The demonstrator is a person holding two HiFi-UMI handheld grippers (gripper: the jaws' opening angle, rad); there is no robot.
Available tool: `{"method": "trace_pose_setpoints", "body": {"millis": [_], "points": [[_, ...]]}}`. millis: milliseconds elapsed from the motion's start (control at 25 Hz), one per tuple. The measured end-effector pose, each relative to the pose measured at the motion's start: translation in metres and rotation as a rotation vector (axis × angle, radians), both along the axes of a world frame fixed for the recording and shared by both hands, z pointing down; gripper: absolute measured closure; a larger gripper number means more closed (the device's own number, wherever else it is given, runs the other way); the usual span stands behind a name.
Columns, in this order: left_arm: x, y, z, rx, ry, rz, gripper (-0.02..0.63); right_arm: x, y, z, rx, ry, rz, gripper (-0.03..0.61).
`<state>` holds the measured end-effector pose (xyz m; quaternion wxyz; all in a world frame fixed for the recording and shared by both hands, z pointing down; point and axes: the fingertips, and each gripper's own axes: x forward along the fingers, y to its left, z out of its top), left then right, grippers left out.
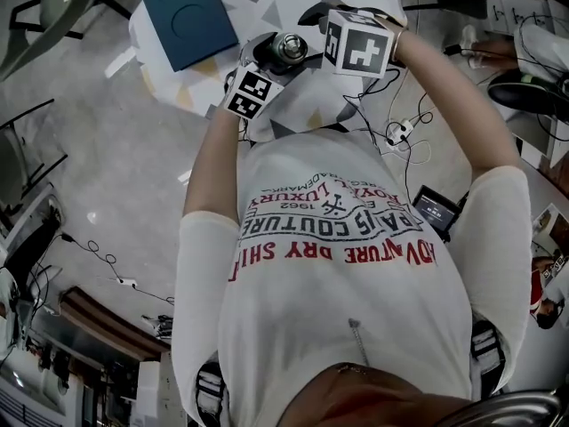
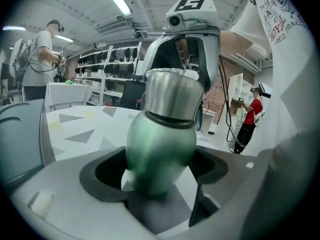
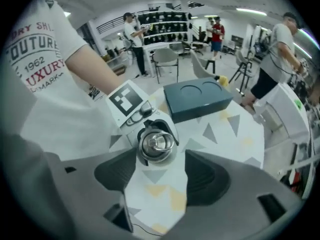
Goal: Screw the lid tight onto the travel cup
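Near the edge of the cloth-covered table (image 1: 267, 3) that is closest to the person, a green metal travel cup (image 2: 160, 149) with a rounded body is held between the two dark jaws of the left gripper (image 2: 162, 156). The jaws press on the lower part of the green body from both sides, so this gripper is clenched on the cup. Whether the base of the cup rests on the white cloth with grey and yellow triangles I cannot tell. On top of the cup sits a shiny steel lid (image 3: 156, 145) with a small ring-shaped handle in its middle; it looks seated on the neck of the cup, with a dark ring where the two meet. The right gripper (image 3: 160, 166) hangs above the cup and points steeply down at the lid. Its jaws stand wide apart and grasp nothing; between them only the patterned cloth shows, and the lid lies just beyond their tips, not touched by them. Towards the far left corner of the table, well apart from the cup, lies a flat dark teal rectangular box (image 1: 187, 16) with a round mark pressed into its top. The person wears a white T-shirt with red and dark print, and both arms reach forward over the near edge of the table.
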<state>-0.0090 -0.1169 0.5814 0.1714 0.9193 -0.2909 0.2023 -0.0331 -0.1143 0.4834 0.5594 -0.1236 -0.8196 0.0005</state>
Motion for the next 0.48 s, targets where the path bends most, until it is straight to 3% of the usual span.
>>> {"method": "trace_pose_setpoints", "body": {"millis": [280,480], "points": [[0.0,-0.001,0.0,-0.003,-0.004,0.004,0.227,-0.007,0.011,0.002,0.01,-0.017,-0.372,0.285],[-0.001,0.001,0.002,-0.01,-0.018,0.012,0.227,-0.01,0.016,0.008,-0.004,-0.036,-0.47,0.312]]}}
